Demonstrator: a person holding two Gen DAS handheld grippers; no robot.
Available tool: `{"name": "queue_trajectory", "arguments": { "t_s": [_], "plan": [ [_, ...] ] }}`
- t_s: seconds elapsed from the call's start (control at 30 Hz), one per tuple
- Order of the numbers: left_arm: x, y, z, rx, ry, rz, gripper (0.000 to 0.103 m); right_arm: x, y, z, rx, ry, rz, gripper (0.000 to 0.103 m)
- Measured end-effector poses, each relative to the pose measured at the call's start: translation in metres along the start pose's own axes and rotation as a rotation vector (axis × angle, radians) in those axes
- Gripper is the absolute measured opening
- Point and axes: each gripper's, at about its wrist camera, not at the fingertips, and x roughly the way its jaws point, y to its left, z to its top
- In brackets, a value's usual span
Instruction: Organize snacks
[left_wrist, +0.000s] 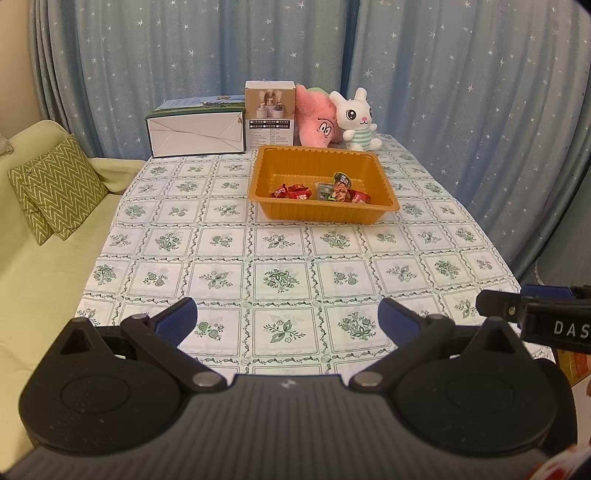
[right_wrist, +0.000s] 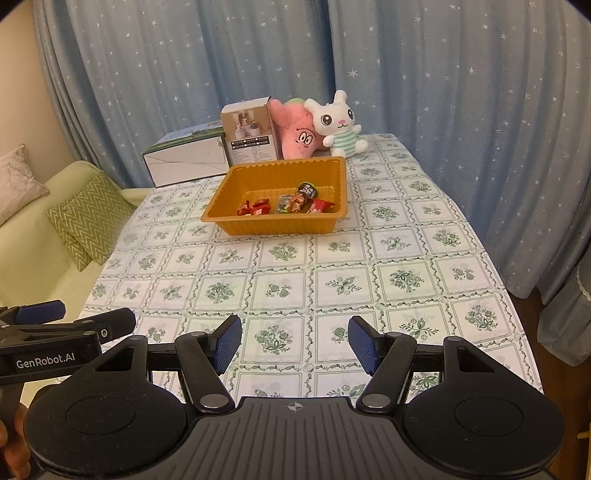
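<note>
Both claws, the left gripper (left_wrist: 287, 317) and the right gripper (right_wrist: 294, 341), are hanging wide apart, holding nothing, over the table (left_wrist: 258, 254). Farther back, the snacks (left_wrist: 325, 190) are lying inside the orange tray (left_wrist: 321, 214).

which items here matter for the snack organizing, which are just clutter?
Job:
- orange tray
- wrapped snacks in it
- left gripper, right gripper, both open and empty

Clutter:
- white rabbit plush
- pink plush
- two boxes
</note>
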Motion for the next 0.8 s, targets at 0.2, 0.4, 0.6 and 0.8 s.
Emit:
{"name": "queue_trajectory", "arguments": {
  "t_s": [0.2,0.4,0.6,0.8],
  "plan": [
    [-0.0006,0.0001,-0.0003,-0.003,-0.003,0.001,0.103,-0.0004,0.0005,-0.0009,0.004,-0.005,0.0,0.064],
    [0.0005,-0.0003,-0.0009,-0.002,0.004,0.002,0.103,-0.0008,-0.0005,-0.0009,0.008,-0.006,-0.001,0.064],
    [0.0007,-0.0003,-0.001,-0.004,0.004,-0.001,0.103,-0.0007,-0.001,-0.001,0.007,-0.006,-0.001,0.064],
    [0.0009,-0.0001,-0.0014,-0.004,0.005,-0.004,0.103,-0.0004,-0.0013,-0.0012,0.007,-0.005,-0.001,0.064]
  ]
}}
